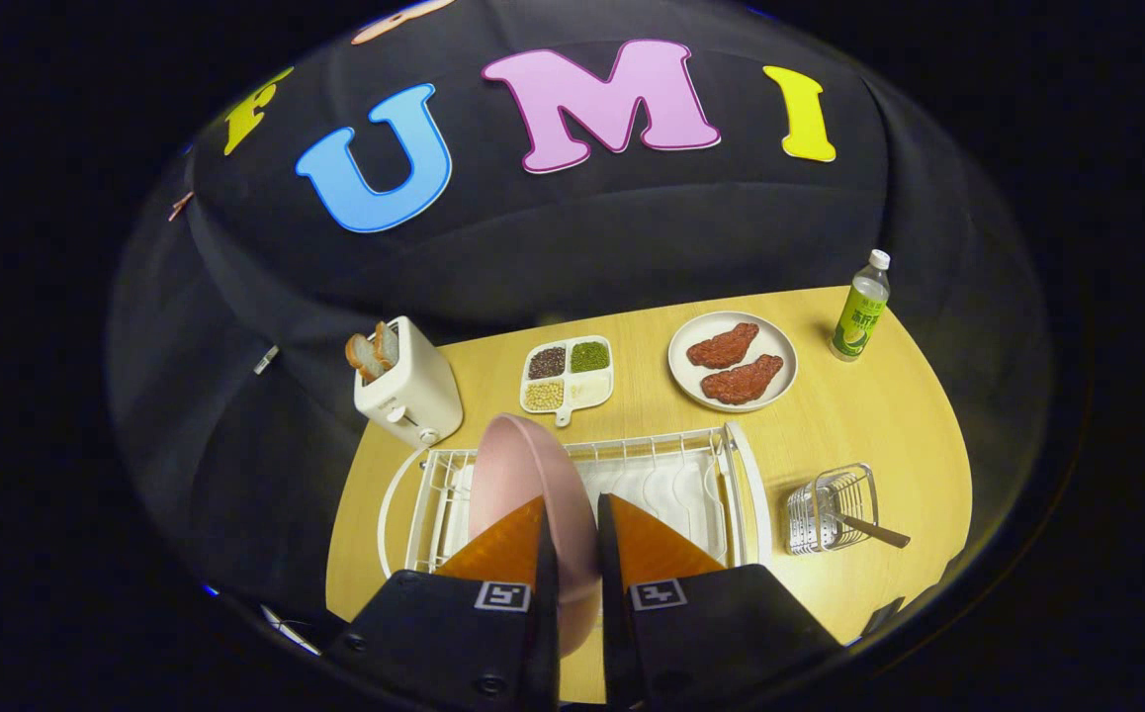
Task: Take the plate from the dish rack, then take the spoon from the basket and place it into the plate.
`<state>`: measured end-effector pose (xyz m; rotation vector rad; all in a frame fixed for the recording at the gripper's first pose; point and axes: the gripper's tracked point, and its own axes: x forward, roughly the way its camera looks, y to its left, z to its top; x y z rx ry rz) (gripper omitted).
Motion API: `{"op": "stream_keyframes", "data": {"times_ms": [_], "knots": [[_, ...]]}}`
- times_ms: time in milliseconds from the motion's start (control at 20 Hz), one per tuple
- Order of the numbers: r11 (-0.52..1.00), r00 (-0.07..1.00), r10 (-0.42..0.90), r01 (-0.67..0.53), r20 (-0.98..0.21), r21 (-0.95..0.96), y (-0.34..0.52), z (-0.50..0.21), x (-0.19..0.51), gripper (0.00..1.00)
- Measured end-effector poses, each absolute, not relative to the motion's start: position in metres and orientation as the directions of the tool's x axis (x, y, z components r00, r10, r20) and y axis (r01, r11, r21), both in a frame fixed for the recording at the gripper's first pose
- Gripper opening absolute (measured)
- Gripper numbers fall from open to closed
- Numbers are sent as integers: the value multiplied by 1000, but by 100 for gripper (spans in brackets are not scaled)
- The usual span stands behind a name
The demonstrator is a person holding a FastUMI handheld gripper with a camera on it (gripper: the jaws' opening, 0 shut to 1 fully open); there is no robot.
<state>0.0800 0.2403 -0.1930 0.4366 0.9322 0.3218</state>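
Gripper (pixel 570 529) clamped on the pink plate (pixel 523 475): both orange fingers (pixel 503 544) press its rim, 1 each side, plate held edge-on and tilted. Plate sits above the white dish rack (pixel 746 475); can't tell if it's touching the rack wires. Spoon (pixel 869 531) stands in the wire basket (pixel 830 509), on the wooden table (pixel 889 415) beside the rack, handle leaning out. Beyond the rack: toaster (pixel 409 391) with 2 bread slices, 4-compartment tray (pixel 568 376) of beans and grains, white plate with 2 meat pieces (pixel 733 361), green bottle (pixel 861 307).
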Motion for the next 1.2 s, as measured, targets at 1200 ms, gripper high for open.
{"op": "stream_keyframes", "data": {"times_ms": [1200], "knots": [[942, 415, 294, 25, -861, 334, 152, -337, -113, 20]]}}
